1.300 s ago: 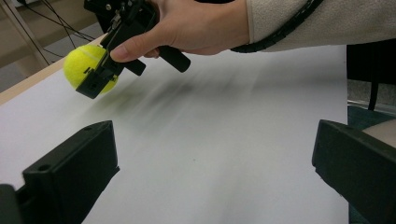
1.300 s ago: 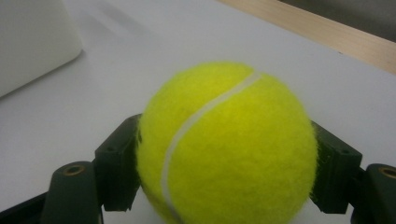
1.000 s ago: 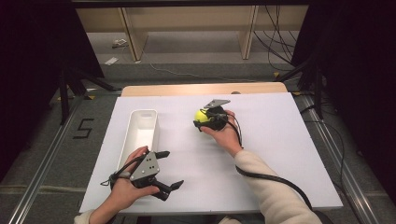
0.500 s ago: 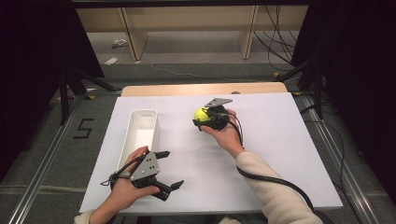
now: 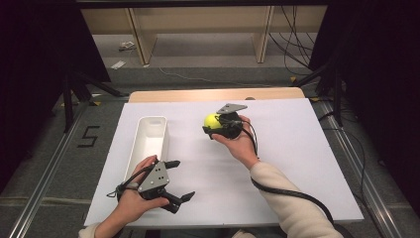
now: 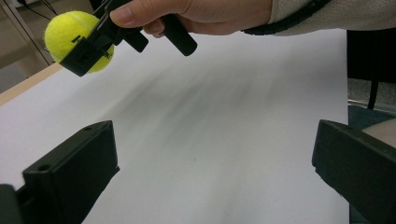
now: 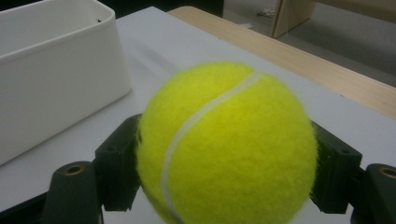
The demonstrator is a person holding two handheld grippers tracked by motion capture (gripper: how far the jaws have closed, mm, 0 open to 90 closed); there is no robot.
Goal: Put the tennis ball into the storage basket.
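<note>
We see a worktop (image 5: 297,163) covered in plain white, with a strip of pale wood showing along its far edge. It stands on a grey floor with metal rails at either side; a wooden frame and loose cables lie beyond it, and the room around is dark. A figure five is marked on the floor to the left.

The tennis ball (image 5: 212,120) sits in the right hand-held gripper (image 5: 218,126), its jaws pressed against the ball's two sides, above the middle of the worktop towards the far edge. Being round, the ball has no long axis; in the right gripper view its white seam (image 7: 205,112) curves from lower left to upper right across the face we see. From the left gripper view the ball seems held clear of the surface.

The left hand-held gripper (image 5: 179,179) is held near the worktop's near edge, jaws spread wide with nothing between them.

A white oblong bin (image 5: 148,139) lies lengthwise on the worktop's left part, just left of the ball and just beyond the left hand (image 5: 133,198). Bare white surface lies between ball and bin.
</note>
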